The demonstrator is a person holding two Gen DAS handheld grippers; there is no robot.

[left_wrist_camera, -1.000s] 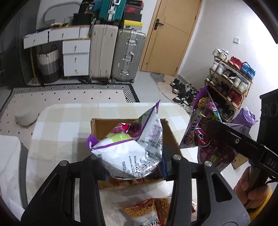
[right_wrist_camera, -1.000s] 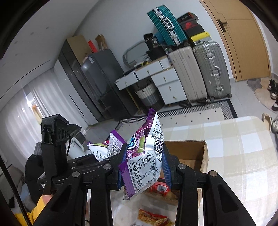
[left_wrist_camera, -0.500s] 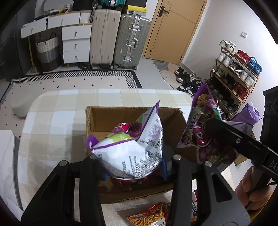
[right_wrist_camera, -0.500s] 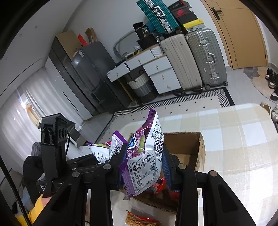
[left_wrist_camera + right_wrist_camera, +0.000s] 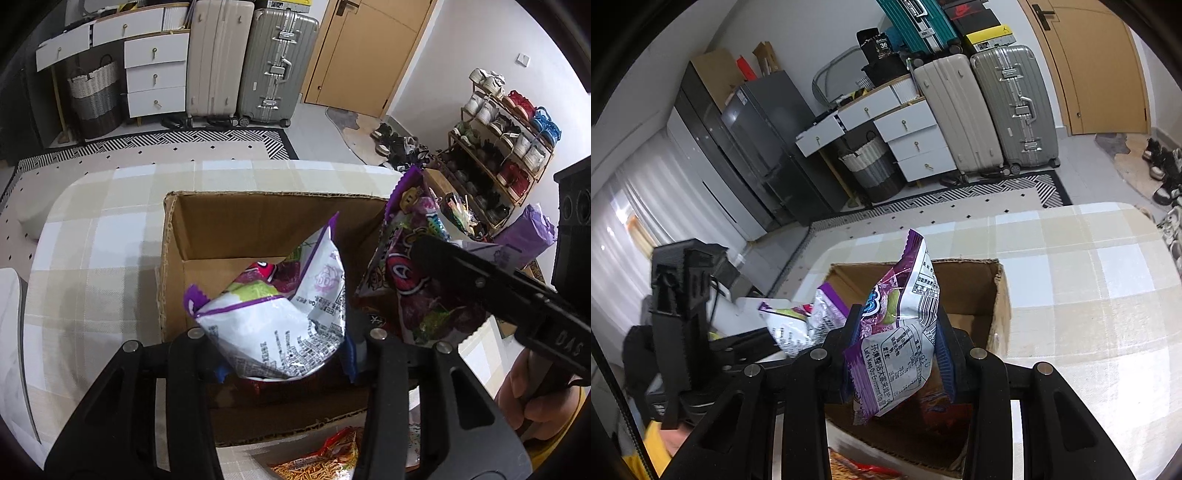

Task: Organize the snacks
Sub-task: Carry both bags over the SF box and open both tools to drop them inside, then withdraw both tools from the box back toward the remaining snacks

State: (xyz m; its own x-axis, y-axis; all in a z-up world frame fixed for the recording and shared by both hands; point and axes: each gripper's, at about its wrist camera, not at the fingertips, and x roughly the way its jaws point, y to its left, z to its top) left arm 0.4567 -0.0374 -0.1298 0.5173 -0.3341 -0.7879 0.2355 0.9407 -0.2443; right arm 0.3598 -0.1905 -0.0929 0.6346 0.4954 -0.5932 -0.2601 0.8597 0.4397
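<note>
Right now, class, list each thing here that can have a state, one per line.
Left tongs: shut on left snack bag.
Right tongs: shut on right snack bag.
Cardboard box: open, snacks inside.
Door: closed.
Top drawer: pulled out.

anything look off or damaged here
The cardboard box has a ragged, torn left rim, and one snack bag lies outside it on the table. Both purple snack bags are crumpled where each hand-held gripper pinches them.
</note>
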